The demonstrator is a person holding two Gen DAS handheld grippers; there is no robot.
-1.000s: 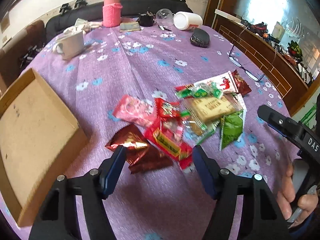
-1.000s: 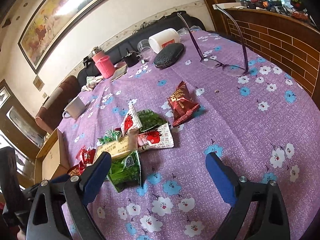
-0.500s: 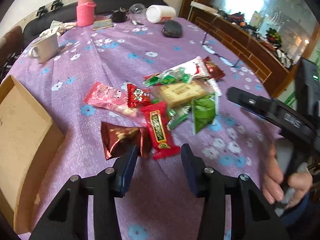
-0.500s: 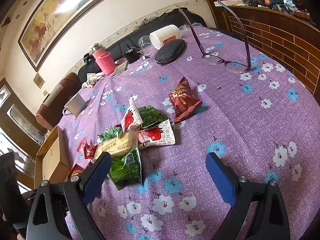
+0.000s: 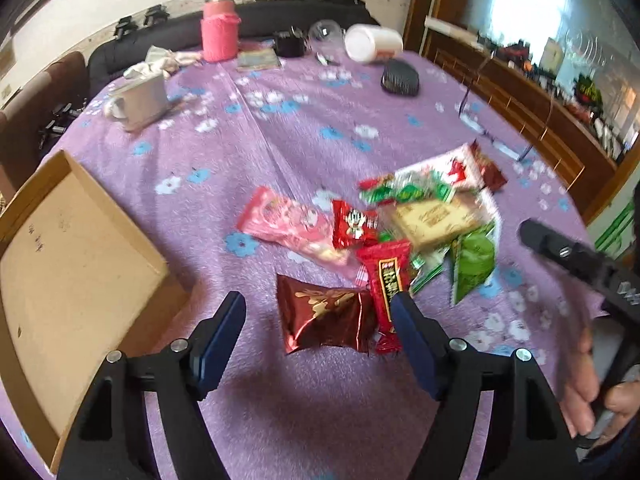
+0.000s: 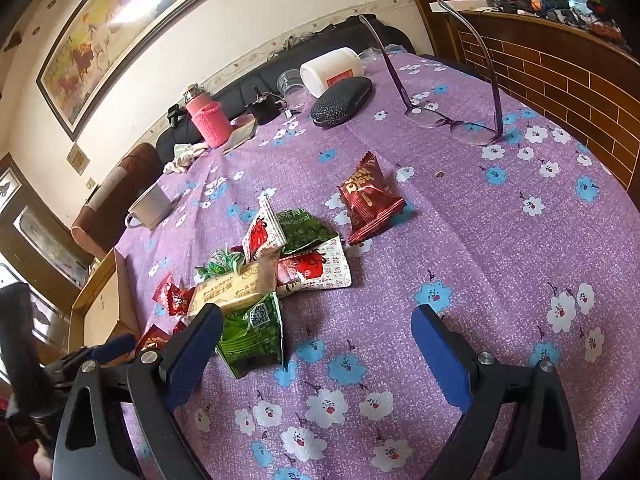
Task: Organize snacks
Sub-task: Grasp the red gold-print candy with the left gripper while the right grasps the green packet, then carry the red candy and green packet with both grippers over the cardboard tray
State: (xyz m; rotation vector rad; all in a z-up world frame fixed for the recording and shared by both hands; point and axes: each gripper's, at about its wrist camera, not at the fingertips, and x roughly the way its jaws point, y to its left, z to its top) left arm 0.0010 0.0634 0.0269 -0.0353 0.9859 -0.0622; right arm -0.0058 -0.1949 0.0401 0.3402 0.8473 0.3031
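A pile of snack packets lies on the purple flowered tablecloth (image 5: pixel 280 136). My left gripper (image 5: pixel 320 328) is open, its jaws on either side of a dark red foil packet (image 5: pixel 324 316), not closed on it. A red bar packet (image 5: pixel 386 280), a pink packet (image 5: pixel 288 224), a beige biscuit pack (image 5: pixel 432 220) and a green packet (image 5: pixel 472 264) lie just beyond. An open cardboard box (image 5: pixel 68 264) sits at the left. My right gripper (image 6: pixel 316 344) is open and empty, near the green packet (image 6: pixel 252 336). A lone red packet (image 6: pixel 368 200) lies further off.
A white mug (image 5: pixel 140 100), a pink bottle (image 5: pixel 218 28), a white jar (image 5: pixel 374 42), a dark glasses case (image 5: pixel 400 78) and spectacles (image 6: pixel 452 120) stand toward the table's far side. A wooden sideboard (image 6: pixel 560 64) runs along the right. The other gripper shows at the right edge (image 5: pixel 580 264).
My left gripper has opened wider and shifted so the dark red foil packet now lies between its jaws. The right gripper has barely moved.
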